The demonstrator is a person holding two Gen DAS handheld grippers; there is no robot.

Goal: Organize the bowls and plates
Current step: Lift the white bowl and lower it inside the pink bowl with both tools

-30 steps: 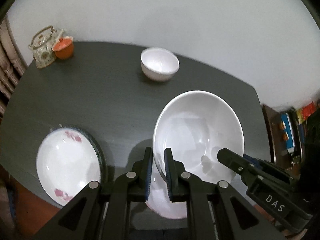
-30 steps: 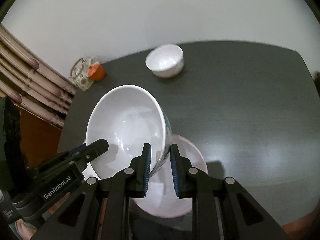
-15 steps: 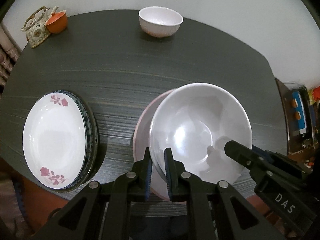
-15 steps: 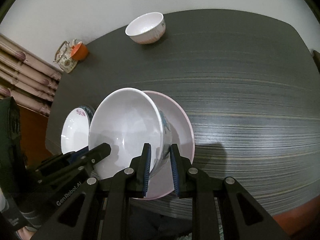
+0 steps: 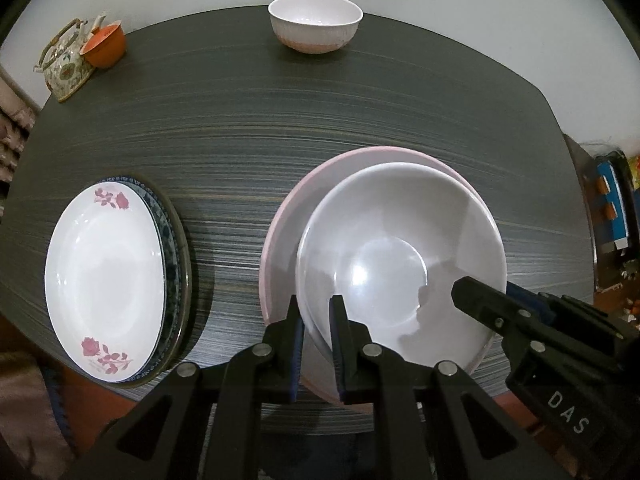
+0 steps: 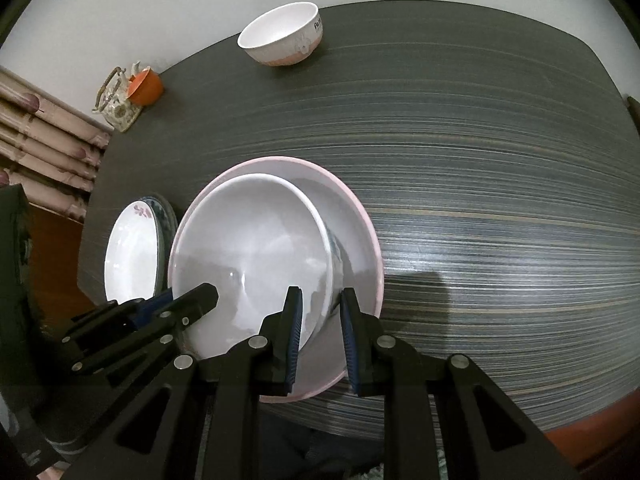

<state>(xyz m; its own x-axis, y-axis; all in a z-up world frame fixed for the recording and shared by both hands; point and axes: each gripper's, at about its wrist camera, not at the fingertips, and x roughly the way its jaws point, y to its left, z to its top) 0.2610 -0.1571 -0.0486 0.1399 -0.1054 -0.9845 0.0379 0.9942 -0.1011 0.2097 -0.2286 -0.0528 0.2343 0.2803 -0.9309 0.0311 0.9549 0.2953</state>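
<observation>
A large white bowl (image 5: 400,256) (image 6: 256,248) sits inside a wider pink-rimmed dish (image 5: 320,184) (image 6: 356,232), off-centre toward the near side. My left gripper (image 5: 317,320) is shut on the bowl's near-left rim, one finger inside and one outside. My right gripper (image 6: 322,312) is shut on the near-right rim in the same way. Each gripper shows at the edge of the other's view. At the table's far edge stands a small white bowl (image 5: 315,22) (image 6: 282,34) with a pink base. To the left, a rose-patterned white plate (image 5: 104,280) (image 6: 130,256) lies on a blue-patterned plate (image 5: 172,248).
A floral teapot (image 5: 64,64) and an orange cup (image 5: 105,44) stand at the far left corner of the dark table (image 5: 280,120). The pink dish reaches the table's near edge. Bare tabletop (image 6: 500,200) stretches to the right of the pink dish. Cluttered shelves (image 5: 612,216) show beyond the right edge.
Both grippers have carried the large bowl down from a tilted hold above the table into the pink dish. The bowl is now level, and both grips are unchanged.
</observation>
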